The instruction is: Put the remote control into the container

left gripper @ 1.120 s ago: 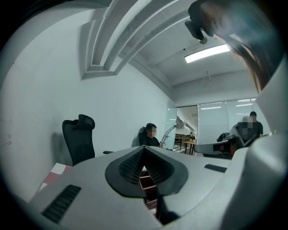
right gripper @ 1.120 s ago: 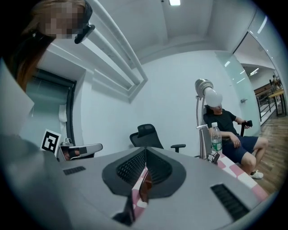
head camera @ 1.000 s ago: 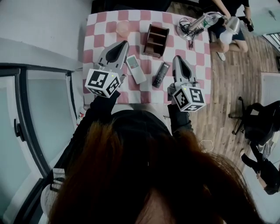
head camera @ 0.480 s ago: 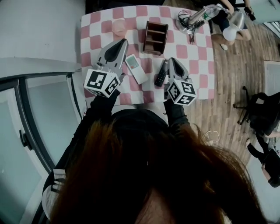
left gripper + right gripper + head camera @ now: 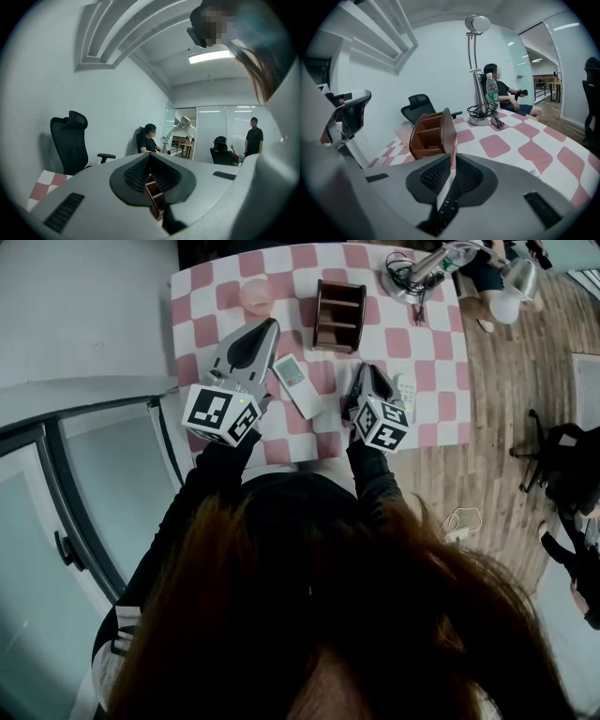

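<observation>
Your right gripper (image 5: 452,161) has its jaws pressed together with nothing between them. It tilts down just over the black remote control (image 5: 446,206), which lies on the checked table (image 5: 417,348) short of the wooden container (image 5: 338,315). Your left gripper (image 5: 150,155) is likewise closed and empty, beside a white remote (image 5: 298,385).

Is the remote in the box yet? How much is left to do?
Not yet, it's only starting. Done: nothing, the brown container holds no remote. In hand: the right claw is shut, over the black remote, which lies on the table, not gripped. The white remote lies untouched beside the left claw. Left: open, grab a remote, carry it to the container, drop it in.
</observation>
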The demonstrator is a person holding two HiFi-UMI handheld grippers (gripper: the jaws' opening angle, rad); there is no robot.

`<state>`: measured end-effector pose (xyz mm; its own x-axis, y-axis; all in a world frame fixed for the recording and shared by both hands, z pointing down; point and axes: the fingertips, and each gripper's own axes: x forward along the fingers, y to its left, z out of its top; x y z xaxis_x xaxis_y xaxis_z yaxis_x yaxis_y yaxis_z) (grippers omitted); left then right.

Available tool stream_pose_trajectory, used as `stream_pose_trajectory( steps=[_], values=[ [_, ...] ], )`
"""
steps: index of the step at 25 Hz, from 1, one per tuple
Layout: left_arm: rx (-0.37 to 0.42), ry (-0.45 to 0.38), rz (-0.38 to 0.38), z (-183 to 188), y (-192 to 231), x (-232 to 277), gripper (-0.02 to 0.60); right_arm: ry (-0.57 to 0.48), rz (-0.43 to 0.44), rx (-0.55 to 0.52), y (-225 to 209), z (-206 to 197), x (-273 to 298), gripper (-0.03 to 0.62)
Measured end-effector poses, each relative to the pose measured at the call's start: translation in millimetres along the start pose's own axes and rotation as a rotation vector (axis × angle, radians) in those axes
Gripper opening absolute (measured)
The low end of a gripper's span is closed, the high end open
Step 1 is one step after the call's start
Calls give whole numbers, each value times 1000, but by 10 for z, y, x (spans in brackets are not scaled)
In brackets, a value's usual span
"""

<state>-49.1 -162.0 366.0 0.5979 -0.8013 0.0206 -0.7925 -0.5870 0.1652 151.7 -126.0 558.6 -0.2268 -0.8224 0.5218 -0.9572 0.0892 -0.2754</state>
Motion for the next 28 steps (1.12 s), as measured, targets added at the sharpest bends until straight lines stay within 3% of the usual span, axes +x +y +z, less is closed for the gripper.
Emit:
stream_pose_trajectory(
  steps=[2, 4, 7, 13, 21, 26, 28],
  values=[
    [-2, 6, -8, -11, 7, 2, 9, 20, -39, -18, -54, -66, 39, 28],
    [-4, 12, -15, -24, 12, 8, 9, 41, -70, -43, -99, -109, 90, 157],
    [-7, 19, -22, -56, 14, 10, 9, 83, -104, -70, -142, -189, 179, 217],
    [-15, 27, -26, -94, 38, 3, 9, 156, -142, -104, -191, -335, 297, 225],
    [-31, 30, -18, -106, 92, -13, 9, 215, -55, -204, 82, -369, 408, 224],
    [-33, 31, -16, -120, 97, -16, 9, 277, -62, -239, 17, -485, 451, 224],
    [-35, 33, -11, -131, 116, -22, 9, 277, -63, -230, -16, -489, 449, 196]
  ],
)
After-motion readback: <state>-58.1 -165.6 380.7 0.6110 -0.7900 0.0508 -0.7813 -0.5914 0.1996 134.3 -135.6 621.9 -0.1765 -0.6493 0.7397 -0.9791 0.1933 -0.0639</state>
